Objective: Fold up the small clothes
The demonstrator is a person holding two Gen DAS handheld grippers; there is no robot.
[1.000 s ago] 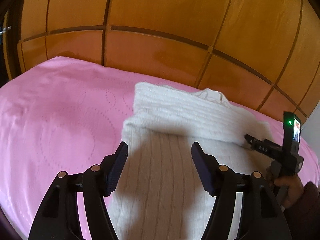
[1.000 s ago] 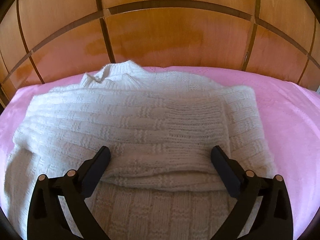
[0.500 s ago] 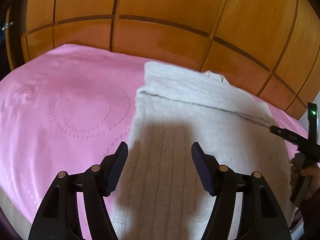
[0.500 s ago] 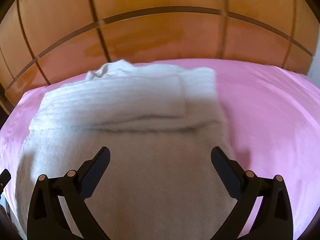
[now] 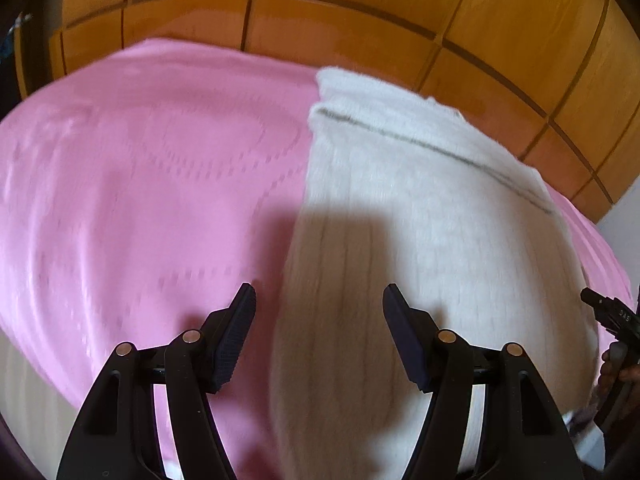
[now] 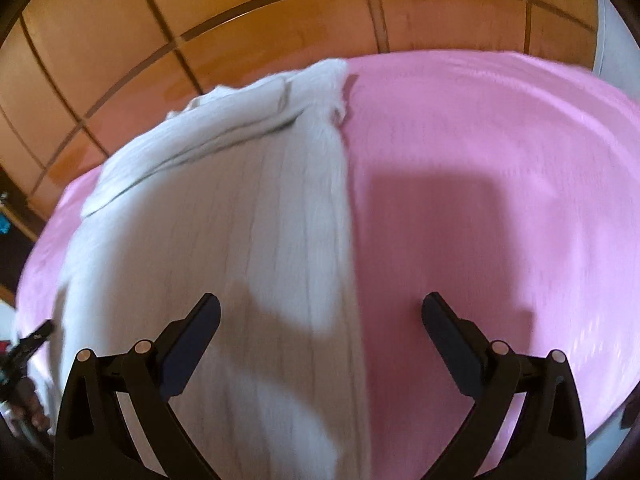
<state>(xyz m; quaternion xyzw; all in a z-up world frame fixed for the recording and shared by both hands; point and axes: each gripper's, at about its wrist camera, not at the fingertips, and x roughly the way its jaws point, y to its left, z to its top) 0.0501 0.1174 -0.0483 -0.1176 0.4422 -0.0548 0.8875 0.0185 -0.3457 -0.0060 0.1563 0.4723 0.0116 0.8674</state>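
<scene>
With both tools spread and empty above the bed, shown at the approach to the next fold. White ribbed knit sweater (image 5: 420,240) lying flat on pink embossed bedspread (image 5: 140,180), far end already turned over into a thick band beside orange-brown panelled wooden headboard (image 5: 340,40). Left gripper (image 5: 319,334) with fingers (image 5: 236,340) apart, nothing between them, poised over the garment's left long edge — one finger over pink cloth, the other over knit. Right gripper (image 6: 321,338) likewise with fingers apart and unloaded, straddling the right long edge (image 6: 348,240).

Judged best practice for the step:
- lowering each tool until one finger slides under the hem corner and the other stays on top, then closing on the full thickness of knit;
- taking both near corners at matching points, so the fold line runs square across the ribs;
- lifting only enough to clear the bedspread, carrying toward the folded band, laying edge on edge;
- avoiding a pinch of bedspread along with the knit — a likely fault on soft bedding.

Writing: small pale characters on the right tool's body in the left view, possibly "DAS" (image 5: 624,314); too blurred to confirm. No garment label visible.
</scene>
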